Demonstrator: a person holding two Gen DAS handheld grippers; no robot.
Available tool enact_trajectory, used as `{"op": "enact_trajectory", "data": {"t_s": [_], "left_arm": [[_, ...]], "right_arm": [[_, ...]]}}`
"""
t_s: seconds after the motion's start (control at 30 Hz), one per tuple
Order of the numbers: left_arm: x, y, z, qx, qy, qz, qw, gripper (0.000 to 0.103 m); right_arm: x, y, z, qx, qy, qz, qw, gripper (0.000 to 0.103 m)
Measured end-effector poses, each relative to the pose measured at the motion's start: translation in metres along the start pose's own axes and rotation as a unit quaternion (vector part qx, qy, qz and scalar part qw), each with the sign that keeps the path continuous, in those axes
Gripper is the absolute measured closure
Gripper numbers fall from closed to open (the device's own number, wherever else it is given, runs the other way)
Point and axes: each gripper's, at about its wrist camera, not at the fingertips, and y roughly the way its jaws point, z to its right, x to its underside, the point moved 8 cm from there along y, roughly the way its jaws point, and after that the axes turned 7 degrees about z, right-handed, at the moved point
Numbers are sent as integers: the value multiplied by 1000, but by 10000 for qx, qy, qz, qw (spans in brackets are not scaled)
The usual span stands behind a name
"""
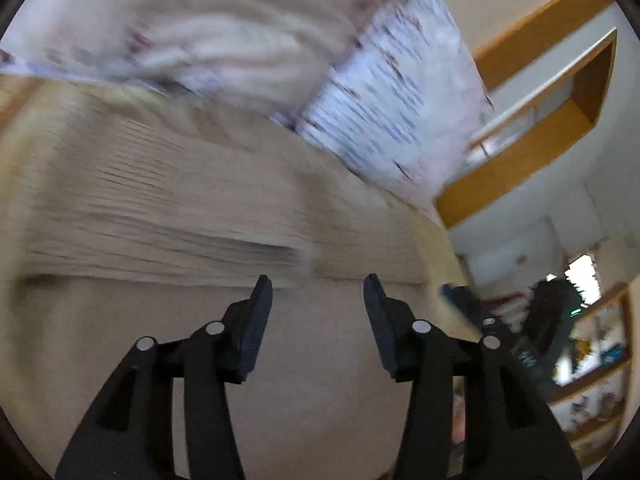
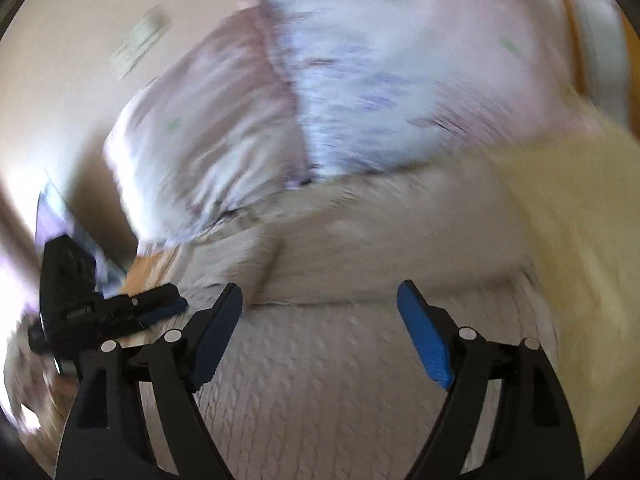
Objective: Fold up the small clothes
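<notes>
Both views are motion-blurred. A beige ribbed knit garment [image 1: 168,208] lies spread on the bed in front of my left gripper [image 1: 318,286], which is open and empty just above it. In the right wrist view the same cable-knit garment [image 2: 320,360] lies under my right gripper [image 2: 320,294], which is open wide and empty. The left gripper [image 2: 120,308] shows at the left of that view, low over the garment's left edge.
A pale floral pillow [image 1: 392,92] and bedding [image 2: 352,92] lie beyond the garment. A pale yellow cloth [image 2: 560,208] lies to the right. Wooden wall shelves [image 1: 560,128] and cluttered shelving [image 1: 592,368] stand to the right of the bed.
</notes>
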Motion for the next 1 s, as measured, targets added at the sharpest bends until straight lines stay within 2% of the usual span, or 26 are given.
{"op": "enact_trajectory", "data": {"t_s": [0.07,0.13,0.27,0.33,0.4,0.43,0.6,0.63,0.7,0.73,0.77,0.9,1.0], "left_arm": [[-4,-15,-23,-369,26,176,9992,58],[-9,-23,-54,-852,-104,288,9959,64],[-9,-16,-83,-1356,-167,216,9904,67],[-6,-14,-95,-1525,-195,138,9880,67],[-1,-14,-105,-1569,-314,78,9871,69],[0,-16,-109,-1563,-324,116,9871,74],[7,-25,-115,-1499,-322,137,9881,74],[7,-25,-115,-1501,-319,144,9881,74],[7,-25,-114,-1487,-328,151,9882,74],[7,-25,-115,-1464,-343,153,9885,74],[6,-25,-114,-1451,-357,157,9887,74],[6,-24,-114,-1408,-391,168,9891,72],[6,-24,-113,-1362,-401,191,9897,68]], "right_arm": [[-4,14,-39,-210,-784,-76,9967,28],[-2,30,-73,-424,-1409,-160,9890,34],[17,80,-140,-756,-2546,-506,9627,48],[29,101,-159,-871,-2878,-680,9513,50],[39,121,-174,-926,-3124,-833,9417,50],[44,133,-180,-874,-3258,-898,9371,50],[59,172,-182,-604,-3408,-1211,9303,52],[62,179,-179,-474,-3445,-1260,9291,62],[62,180,-175,-445,-3351,-1224,9331,73],[58,176,-173,-518,-3176,-1166,9396,93],[54,173,-171,-529,-3050,-1125,9442,97],[20,152,-142,-435,-2131,-740,9733,97],[-10,123,-98,-324,-1032,-314,9936,97]]}}
